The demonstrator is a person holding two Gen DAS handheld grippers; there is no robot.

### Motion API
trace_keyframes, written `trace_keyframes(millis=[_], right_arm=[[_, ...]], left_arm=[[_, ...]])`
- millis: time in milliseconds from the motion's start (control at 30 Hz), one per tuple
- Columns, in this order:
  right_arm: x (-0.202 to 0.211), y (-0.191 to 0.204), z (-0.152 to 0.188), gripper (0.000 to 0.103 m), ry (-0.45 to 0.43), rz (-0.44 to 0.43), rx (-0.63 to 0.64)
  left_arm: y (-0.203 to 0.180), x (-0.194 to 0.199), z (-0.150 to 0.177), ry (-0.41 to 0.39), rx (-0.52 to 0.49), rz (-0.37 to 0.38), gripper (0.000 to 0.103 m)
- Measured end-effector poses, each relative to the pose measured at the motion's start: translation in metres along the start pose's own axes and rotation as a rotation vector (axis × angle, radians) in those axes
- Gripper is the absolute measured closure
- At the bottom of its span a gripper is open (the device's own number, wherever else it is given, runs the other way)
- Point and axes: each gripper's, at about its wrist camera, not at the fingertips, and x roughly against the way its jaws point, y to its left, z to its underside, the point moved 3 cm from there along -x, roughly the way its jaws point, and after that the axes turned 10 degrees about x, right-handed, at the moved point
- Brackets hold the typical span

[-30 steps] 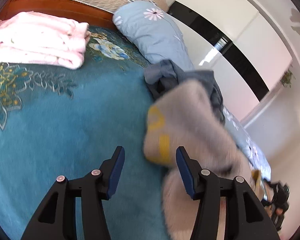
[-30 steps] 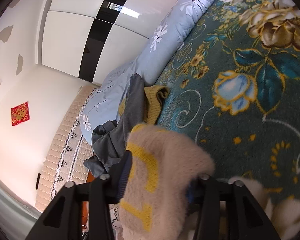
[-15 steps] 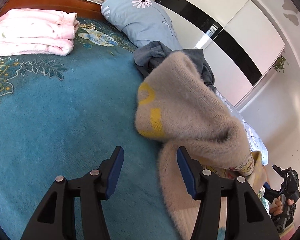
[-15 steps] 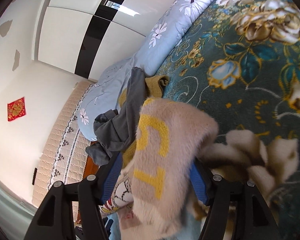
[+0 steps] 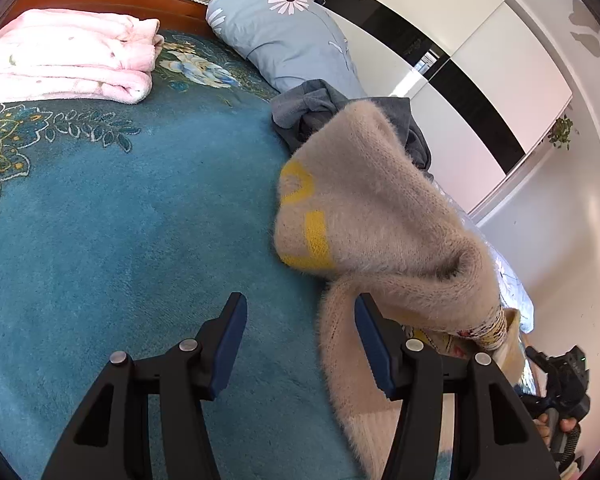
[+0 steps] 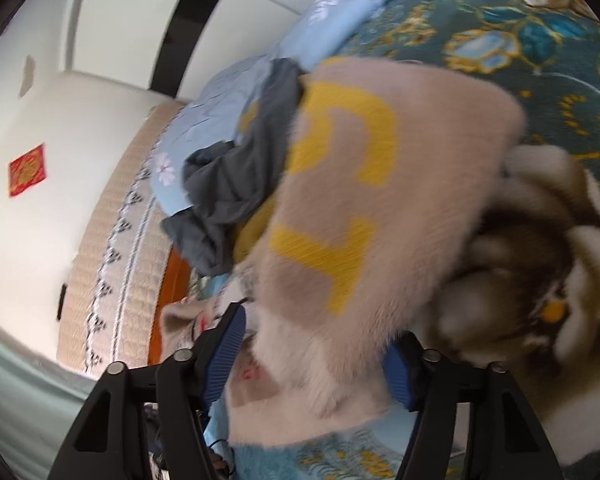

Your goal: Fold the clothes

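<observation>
Over the blue bed [image 5: 120, 240], the right gripper [image 6: 320, 354] lifts the beige sweater [image 5: 380, 216], its jaws just closing around it, to spread it. The left gripper [image 5: 300, 344] waits beside, jaws spread and empty.

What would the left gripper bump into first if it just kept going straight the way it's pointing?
Probably the teal blanket. The left gripper points downward at bare blanket, its jaws open and empty. The beige sweater lies just right of that line beside the right finger, so it might brush that first; depth is hard to judge.

Each claw [image 5: 300, 336] is black, blue-padded, with silver screws [image 6: 182, 355].
</observation>
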Motion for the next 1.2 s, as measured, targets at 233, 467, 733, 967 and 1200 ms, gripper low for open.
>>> trace_keyframes(millis=[233,467,733,967,1200], right_arm=[[0.002,0.022,-0.021,0.091,-0.036,-0.218,-0.054],[0.045,0.035,-0.093,0.091,-0.273,-0.479,-0.08],[0.1,-0.064,-0.139,0.089,-0.498,-0.379,-0.285],[0.094,-0.174,-0.116,0.088,-0.548,-0.338,-0.541],[0.086,-0.195,-0.118,0.08,-0.534,-0.37,-0.589]], left_arm=[[-0.003,-0.002,0.003,0.009,-0.023,-0.005,0.046],[-0.003,-0.006,0.005,0.015,-0.033,-0.031,0.045],[-0.008,-0.007,0.007,0.008,-0.06,-0.034,0.045],[-0.014,-0.008,0.009,-0.001,-0.093,-0.04,0.045],[-0.024,-0.01,0.013,-0.002,-0.147,-0.039,0.041]])
